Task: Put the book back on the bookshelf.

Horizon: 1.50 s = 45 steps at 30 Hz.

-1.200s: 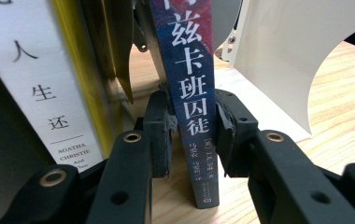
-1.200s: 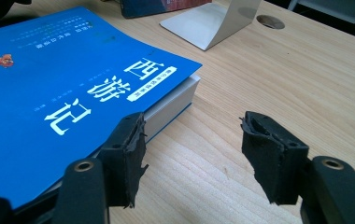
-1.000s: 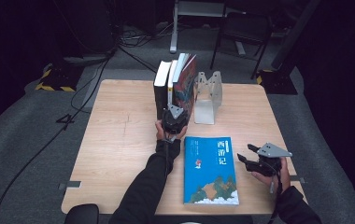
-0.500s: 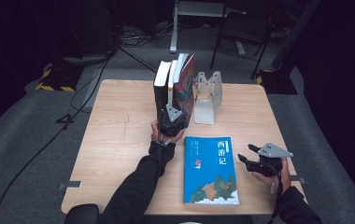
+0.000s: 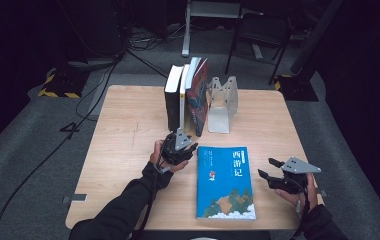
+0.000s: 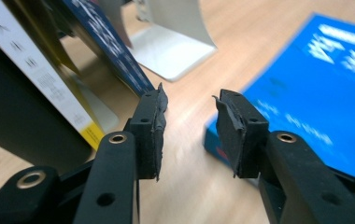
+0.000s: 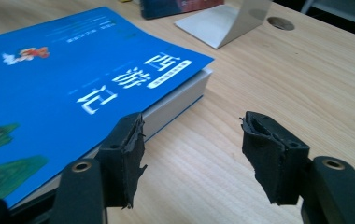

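Blue book [image 5: 226, 182] lies flat, cover up, at lower centre of the high view on the wooden counter [image 5: 128, 125], just right of the left gripper [image 5: 180, 148] and well left of the right gripper [image 5: 270, 175]; upright books [image 5: 185, 97] stand at upper centre against a white bookend [image 5: 220, 107]. Left gripper sits between that row and the flat book, jaws just been opening, nothing between them. Likely step: shelving the flat book beside the row, so grip it at an edge, lift, stand it up. Left gripper view: black fingertips [image 6: 152, 126] apart over bare wood, released; blue book [image 6: 315, 93] at right, its near corner just beside the right jaw, leaning dark-blue book [image 6: 110, 51] and bookend [image 6: 175, 42] upper left. Best to swing right and bracket the corner, jaws wide enough for the full thickness. Right gripper view: gripper [image 7: 192, 158] released, empty, jaws spread; blue book [image 7: 73, 84] fills the left, its page edge just beside the left jaw, bookend foot [image 7: 222, 23] at top. Judgement: slide one jaw under the edge, clamp cover and pages together so the cover doesn't peel, keep clear of the leaning row.
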Each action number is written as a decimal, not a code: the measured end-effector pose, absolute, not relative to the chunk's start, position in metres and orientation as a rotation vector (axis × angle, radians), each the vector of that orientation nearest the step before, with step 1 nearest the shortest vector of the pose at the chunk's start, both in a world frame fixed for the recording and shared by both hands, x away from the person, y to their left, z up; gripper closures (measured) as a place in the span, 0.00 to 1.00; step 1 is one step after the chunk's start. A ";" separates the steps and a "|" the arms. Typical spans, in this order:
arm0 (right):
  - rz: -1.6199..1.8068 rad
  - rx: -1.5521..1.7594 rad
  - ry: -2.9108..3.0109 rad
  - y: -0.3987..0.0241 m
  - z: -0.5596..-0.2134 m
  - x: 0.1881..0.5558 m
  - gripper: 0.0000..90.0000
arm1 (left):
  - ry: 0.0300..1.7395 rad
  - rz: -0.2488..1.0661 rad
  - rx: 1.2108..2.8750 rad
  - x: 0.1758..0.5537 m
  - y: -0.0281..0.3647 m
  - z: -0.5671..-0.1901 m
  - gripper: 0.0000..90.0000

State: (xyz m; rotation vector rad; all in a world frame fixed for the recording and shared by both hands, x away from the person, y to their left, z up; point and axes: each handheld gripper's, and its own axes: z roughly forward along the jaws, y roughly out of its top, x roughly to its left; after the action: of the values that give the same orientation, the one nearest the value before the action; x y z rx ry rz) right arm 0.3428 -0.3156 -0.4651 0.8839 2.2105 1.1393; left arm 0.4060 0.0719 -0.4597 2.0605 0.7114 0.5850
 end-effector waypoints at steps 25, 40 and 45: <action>1.121 0.791 2.399 -0.310 -0.470 0.310 0.37 | 0.498 0.311 2.316 0.338 0.113 -0.487 0.57; 1.102 0.635 2.607 -0.314 -0.474 0.286 0.37 | 0.464 0.219 2.351 0.318 0.122 -0.494 0.50; 1.086 0.567 2.699 -0.311 -0.478 0.281 0.37 | 0.448 0.209 2.364 0.318 0.118 -0.497 0.49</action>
State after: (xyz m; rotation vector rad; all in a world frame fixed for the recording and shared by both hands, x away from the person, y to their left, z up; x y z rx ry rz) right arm 0.2806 -0.3109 -0.4776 0.5674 2.6994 1.0865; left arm 0.3179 0.1183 -0.4972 2.3638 0.4479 0.2090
